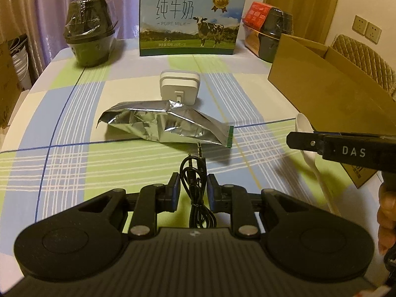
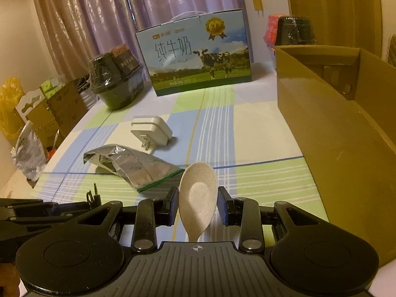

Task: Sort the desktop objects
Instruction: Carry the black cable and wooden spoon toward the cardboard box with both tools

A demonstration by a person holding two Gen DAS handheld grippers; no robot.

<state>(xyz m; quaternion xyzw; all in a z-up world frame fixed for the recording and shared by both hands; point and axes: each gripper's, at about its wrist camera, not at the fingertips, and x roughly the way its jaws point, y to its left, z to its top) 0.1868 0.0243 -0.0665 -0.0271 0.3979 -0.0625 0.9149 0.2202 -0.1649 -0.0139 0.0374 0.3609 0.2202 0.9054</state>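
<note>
A black audio cable (image 1: 194, 185) with two jack plugs runs between the fingers of my left gripper (image 1: 193, 180), which is shut on it just above the checked tablecloth (image 1: 74, 173). A white speckled spoon (image 2: 198, 195) stands bowl forward in my right gripper (image 2: 198, 194), whose pads press both of its edges. The left wrist view shows that spoon (image 1: 305, 123) and the right gripper (image 1: 297, 140) at the right edge. A crumpled silver foil pouch (image 1: 163, 126) (image 2: 128, 168) and a white plug adapter (image 1: 179, 87) (image 2: 152, 131) lie mid-table.
An open cardboard box (image 2: 334, 123) (image 1: 321, 86) stands along the table's right side. At the back are a milk carton (image 1: 190, 19) and wrapped black bowls (image 1: 89, 32), with more bowls (image 1: 274, 32) at the right. A hand (image 1: 386, 212) holds the right gripper.
</note>
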